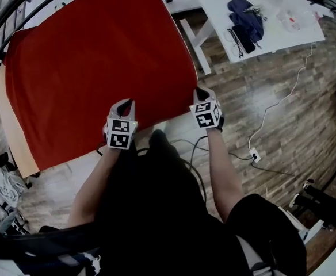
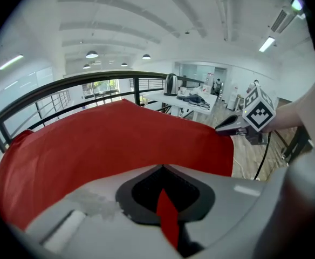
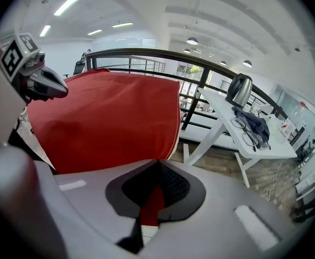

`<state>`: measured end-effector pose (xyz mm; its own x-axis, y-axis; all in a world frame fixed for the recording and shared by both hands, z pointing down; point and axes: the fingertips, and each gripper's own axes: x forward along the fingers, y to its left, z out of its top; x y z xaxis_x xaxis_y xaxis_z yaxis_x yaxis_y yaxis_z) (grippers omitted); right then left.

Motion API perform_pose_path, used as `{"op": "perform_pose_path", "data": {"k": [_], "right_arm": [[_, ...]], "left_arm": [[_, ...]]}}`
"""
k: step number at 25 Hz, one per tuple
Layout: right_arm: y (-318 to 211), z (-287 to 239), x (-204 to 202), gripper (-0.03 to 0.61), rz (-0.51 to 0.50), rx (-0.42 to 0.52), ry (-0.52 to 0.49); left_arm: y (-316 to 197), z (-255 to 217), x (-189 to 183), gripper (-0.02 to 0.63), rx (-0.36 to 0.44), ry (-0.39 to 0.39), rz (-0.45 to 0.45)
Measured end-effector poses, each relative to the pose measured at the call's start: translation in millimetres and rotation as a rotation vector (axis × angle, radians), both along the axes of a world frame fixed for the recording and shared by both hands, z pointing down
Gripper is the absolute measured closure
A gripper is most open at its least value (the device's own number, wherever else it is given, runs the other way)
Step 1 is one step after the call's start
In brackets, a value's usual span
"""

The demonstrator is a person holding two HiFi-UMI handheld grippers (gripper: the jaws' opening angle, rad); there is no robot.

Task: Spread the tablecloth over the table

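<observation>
1. Forearms [image 1: 96, 183] reach forward from the person's dark top, each ending in a marker-cubed gripper at the near edge of the worktop [image 1: 8, 119].
2. Left gripper [image 1: 128, 102]: jaws closed flat on the near hem of the red cloth [image 1: 99, 56]; its own view shows a red strip pinched between the pads.
3. Right gripper [image 1: 201, 91]: jaws likewise closed on the cloth, at the near right corner, with a red fold clamped between the pads.
4. Cloth: covers most of the worktop; a pale strip stays bare along the left side in the head view.
5. Surroundings: a white table [image 1: 271, 36] with a kettle [image 3: 239, 90] stands beyond the right corner; a cable [image 1: 271, 111] crosses the wooden floor [image 1: 306, 154]; a dark railing [image 3: 146, 55] runs behind.
</observation>
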<state>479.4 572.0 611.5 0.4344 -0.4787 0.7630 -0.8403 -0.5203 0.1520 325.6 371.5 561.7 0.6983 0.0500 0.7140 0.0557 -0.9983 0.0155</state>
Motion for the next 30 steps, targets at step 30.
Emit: {"op": "perform_pose_path", "data": {"k": [30], "right_arm": [[-314.5, -131.6, -375.7, 0.568, -0.742, 0.478, -0.185]], "left_arm": [[-159.3, -50.0, -283.4, 0.607, -0.079, 0.196, -0.581]]}}
